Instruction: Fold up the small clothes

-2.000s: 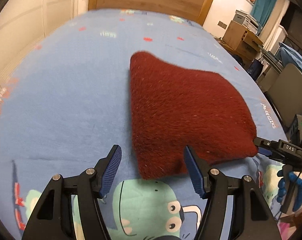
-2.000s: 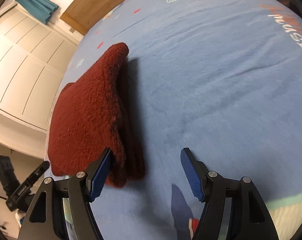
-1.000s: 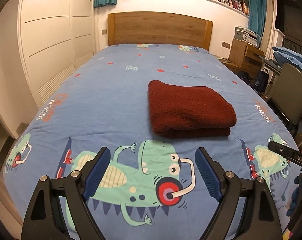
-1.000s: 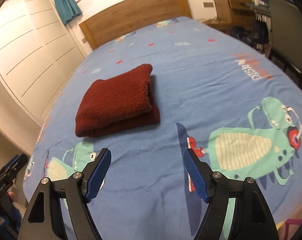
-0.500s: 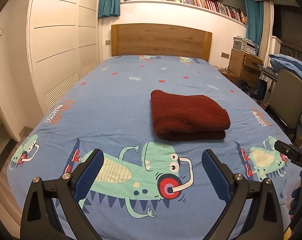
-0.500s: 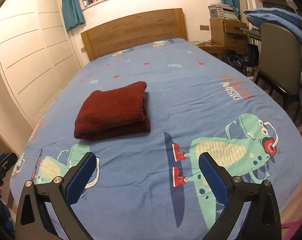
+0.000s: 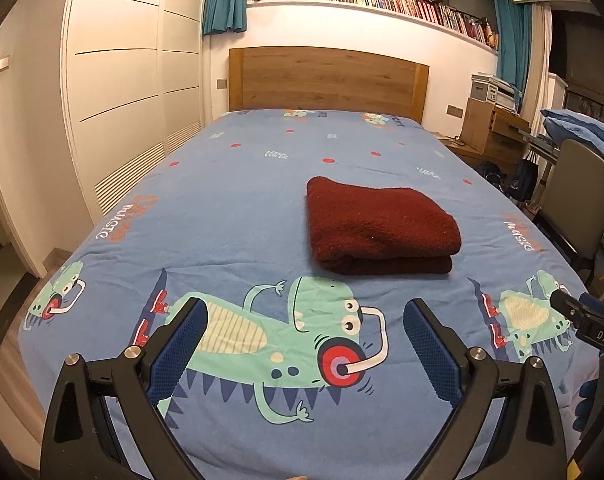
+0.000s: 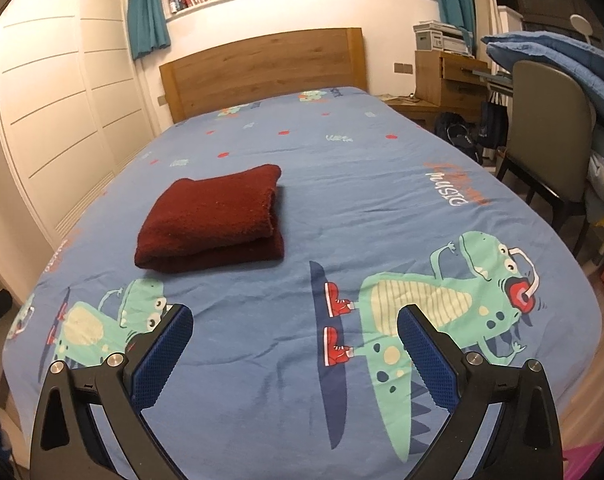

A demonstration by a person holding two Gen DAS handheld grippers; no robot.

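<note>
A dark red fuzzy garment (image 7: 377, 224) lies folded in a neat rectangle on the blue cartoon bedsheet (image 7: 242, 208), a little right of the bed's middle. In the right wrist view the same garment (image 8: 214, 218) sits left of centre. My left gripper (image 7: 305, 320) hangs over the bed's foot, well short of the garment, open wide with nothing between its blue pads. My right gripper (image 8: 294, 326) is also open and empty, back from the garment and to its right. Its black tip (image 7: 581, 316) shows at the right edge of the left wrist view.
A wooden headboard (image 7: 325, 80) stands at the far end, white wardrobe doors (image 7: 122, 92) along the left. Right of the bed are a grey chair (image 8: 549, 120), folded blue bedding (image 8: 561, 64) and a wooden desk (image 7: 493, 128). The bed's foot edge is just below both grippers.
Both grippers have let go of the garment, opened wider and drawn back from it toward the bed's foot. The garment now lies folded and still.
</note>
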